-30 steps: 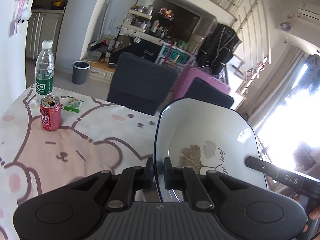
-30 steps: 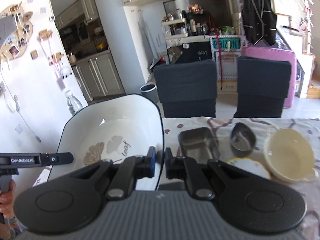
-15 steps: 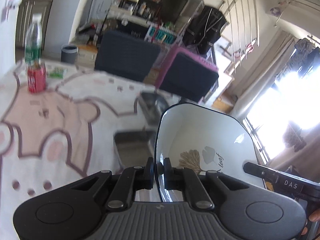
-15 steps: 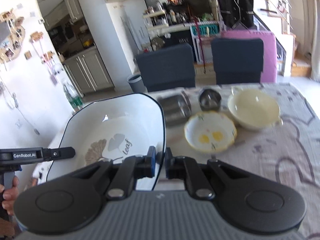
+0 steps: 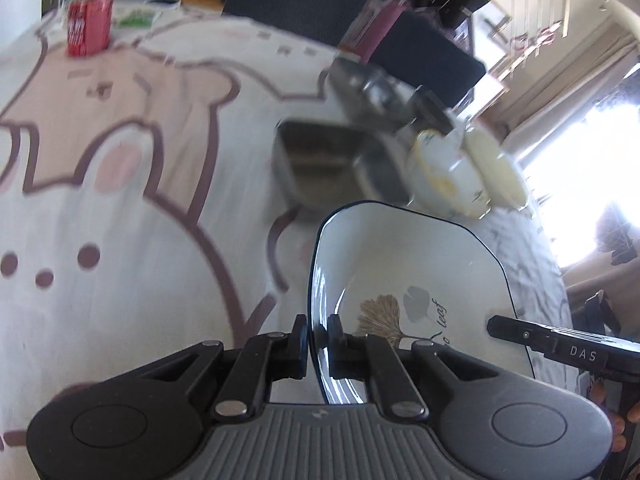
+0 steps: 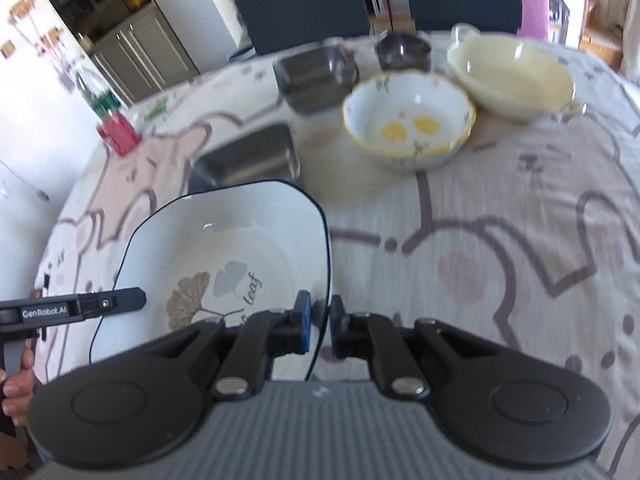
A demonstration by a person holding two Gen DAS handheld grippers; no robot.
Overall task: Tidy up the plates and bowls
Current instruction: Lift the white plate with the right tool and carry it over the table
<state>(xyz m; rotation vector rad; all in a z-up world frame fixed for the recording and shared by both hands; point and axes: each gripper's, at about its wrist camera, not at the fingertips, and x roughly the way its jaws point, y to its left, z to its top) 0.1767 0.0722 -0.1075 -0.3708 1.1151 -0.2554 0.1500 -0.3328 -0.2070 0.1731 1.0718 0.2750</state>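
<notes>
Both grippers hold one white square plate with a dark rim and a leaf print (image 5: 404,280) (image 6: 224,256) above the table. My left gripper (image 5: 318,340) is shut on its left rim. My right gripper (image 6: 319,328) is shut on its right rim. Beyond the plate stand a flowered bowl with yellow spots (image 6: 408,120) (image 5: 444,172), a cream bowl with handles (image 6: 512,72) (image 5: 496,164), two steel trays (image 6: 248,156) (image 6: 316,76) and a small steel bowl (image 6: 404,50). The nearer tray also shows in the left wrist view (image 5: 328,160).
The table wears a cloth with pink bear drawings (image 6: 500,240). A red can (image 5: 90,22) (image 6: 118,136) and a water bottle (image 6: 98,88) stand at the far left. Two dark chairs (image 6: 304,4) stand behind the table.
Both grippers have tilted forward and down with the plate, which has come lower over the table. The trays and bowls have come closer in view.
</notes>
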